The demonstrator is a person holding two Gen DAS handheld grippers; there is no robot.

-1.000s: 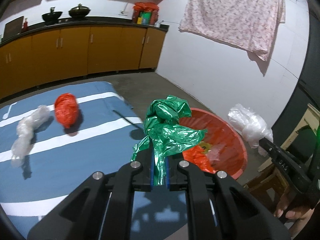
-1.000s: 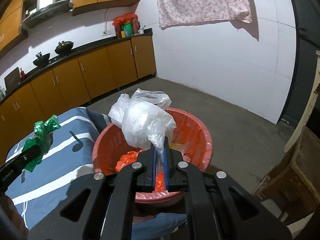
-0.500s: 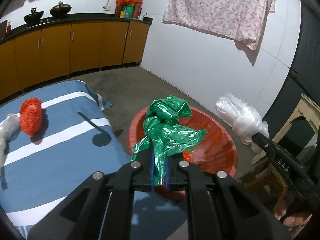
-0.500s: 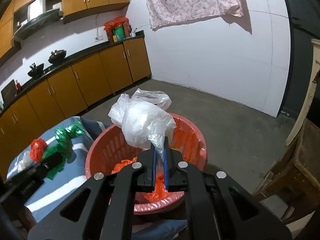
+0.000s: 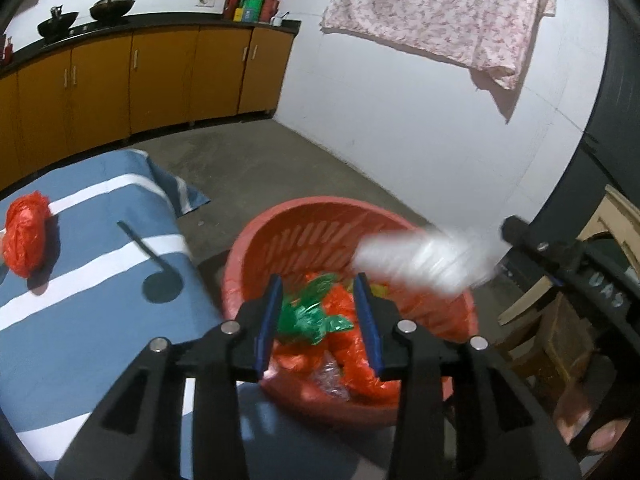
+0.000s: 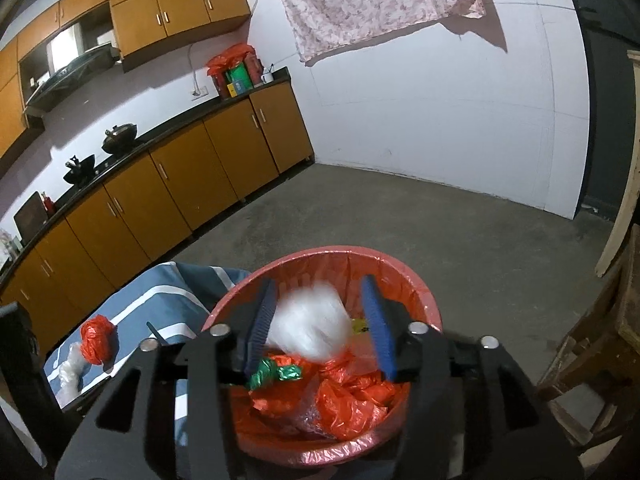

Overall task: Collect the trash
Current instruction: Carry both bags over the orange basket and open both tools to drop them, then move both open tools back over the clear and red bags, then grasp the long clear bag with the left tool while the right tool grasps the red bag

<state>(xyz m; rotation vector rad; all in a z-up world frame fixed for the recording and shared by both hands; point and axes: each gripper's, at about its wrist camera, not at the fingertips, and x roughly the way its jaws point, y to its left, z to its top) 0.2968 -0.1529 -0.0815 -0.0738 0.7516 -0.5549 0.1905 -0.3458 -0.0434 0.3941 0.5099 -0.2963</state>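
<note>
Both grippers hover over a red plastic basket [image 5: 280, 224] [image 6: 400, 264] that holds orange bags. My left gripper [image 5: 320, 314] has its jaws opening with nothing between the pads. The crumpled green bag [image 5: 312, 318] [image 6: 276, 372] lies loose in the basket below them. The jaws of my right gripper [image 6: 318, 320] [image 5: 560, 264] are opening too. The white bag [image 6: 308, 328] [image 5: 424, 260] shows as a blur between the blue pads, free of them and dropping toward the basket. A red crumpled bag [image 5: 26, 240] [image 6: 96, 338] rests on the blue striped cloth [image 5: 100, 280].
A clear bag [image 6: 70, 368] lies beside the red one on the cloth. Wooden furniture [image 6: 592, 340] stands to the right of the basket. Orange cabinets [image 5: 100, 88] line the far wall, beyond the bare concrete floor [image 6: 440, 224]. A person's hand [image 5: 600, 432] holds the right gripper.
Both grippers opened. The green bag fell from the left one into the basket, and the white bag left the right one's pads. The left gripper moved right over the basket.
</note>
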